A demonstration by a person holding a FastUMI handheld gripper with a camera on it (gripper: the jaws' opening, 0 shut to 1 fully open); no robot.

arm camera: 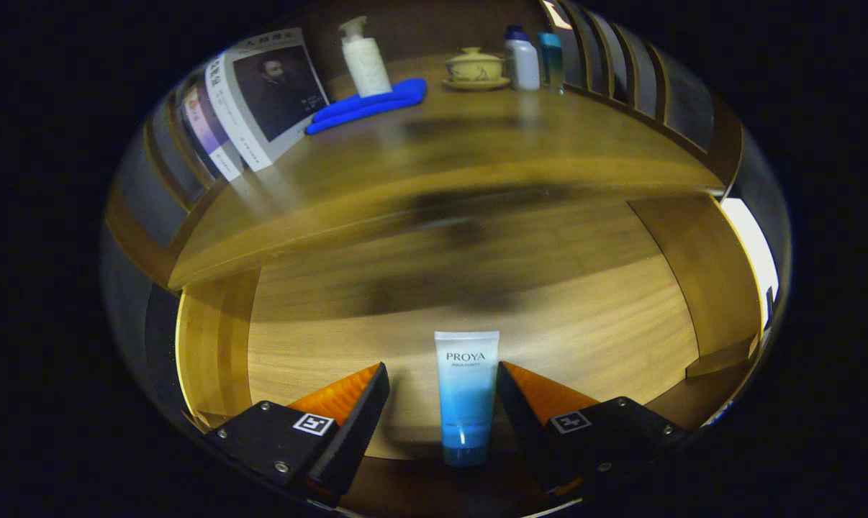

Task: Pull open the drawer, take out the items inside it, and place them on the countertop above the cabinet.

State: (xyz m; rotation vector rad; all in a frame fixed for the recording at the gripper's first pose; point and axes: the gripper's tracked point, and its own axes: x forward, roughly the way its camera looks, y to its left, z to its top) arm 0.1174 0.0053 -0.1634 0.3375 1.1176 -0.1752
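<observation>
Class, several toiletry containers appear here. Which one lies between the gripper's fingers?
The blue-and-white tube, lying flat in the open drawer between the open gripper. The pump bottle and two small bottles stand on the countertop beyond.

tube [466, 392] in drawer [477, 316] | between spread jaws | countertop [477, 144] above

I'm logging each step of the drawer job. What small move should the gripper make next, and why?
Probably close the jaws on the tube. The drawer is already open, and the tube lies on its floor between the gripper's open jaws, nearer one side, neither clearly touching it. A gap shows on the other side, so closing should grip it before lifting to the countertop.
</observation>
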